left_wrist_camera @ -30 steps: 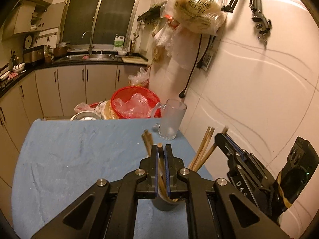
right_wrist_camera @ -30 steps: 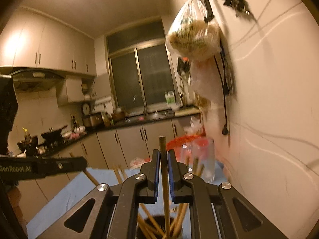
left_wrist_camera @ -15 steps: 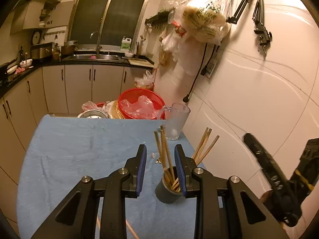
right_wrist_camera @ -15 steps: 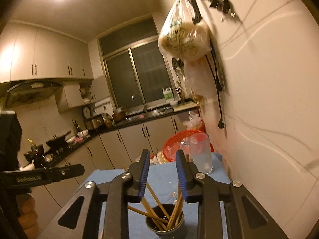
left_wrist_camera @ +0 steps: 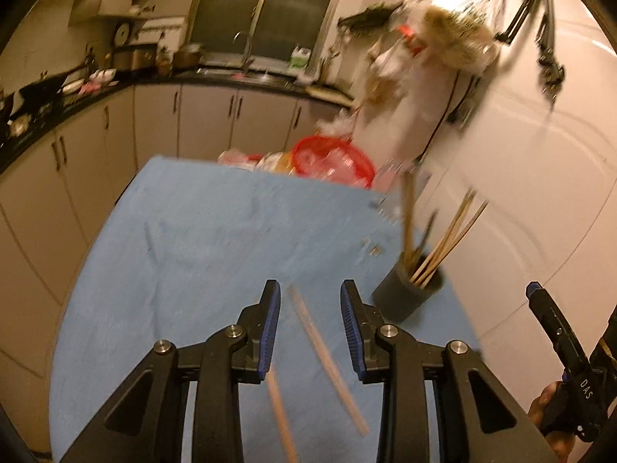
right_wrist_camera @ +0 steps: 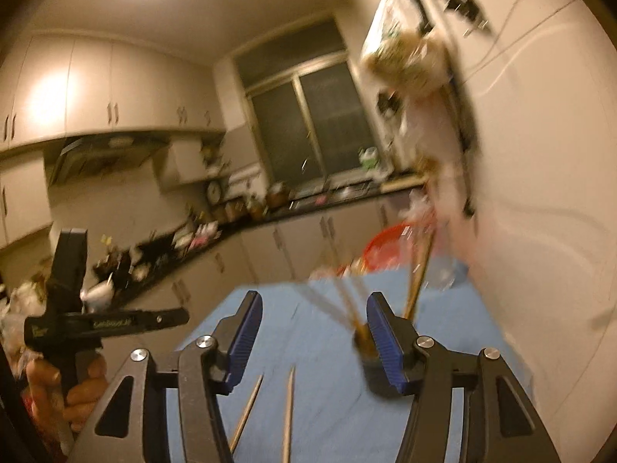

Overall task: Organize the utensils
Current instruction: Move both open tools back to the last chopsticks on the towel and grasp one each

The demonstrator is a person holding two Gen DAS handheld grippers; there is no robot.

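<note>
Both the left gripper (left_wrist_camera: 310, 322) and right gripper (right_wrist_camera: 314, 337) gape, released; two chopsticks (left_wrist_camera: 326, 359) lie between their fingers, needing pickup next for the dark cup (left_wrist_camera: 408, 295) beside

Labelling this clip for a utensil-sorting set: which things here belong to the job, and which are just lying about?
Job: two loose chopsticks, dark cup holding chopsticks, both open grippers.

Lying about: red basket, glass mug, hanging bag.

Two wooden chopsticks (left_wrist_camera: 326, 355) flat on blue cloth, others upright in dark cup (left_wrist_camera: 407, 295)
</note>
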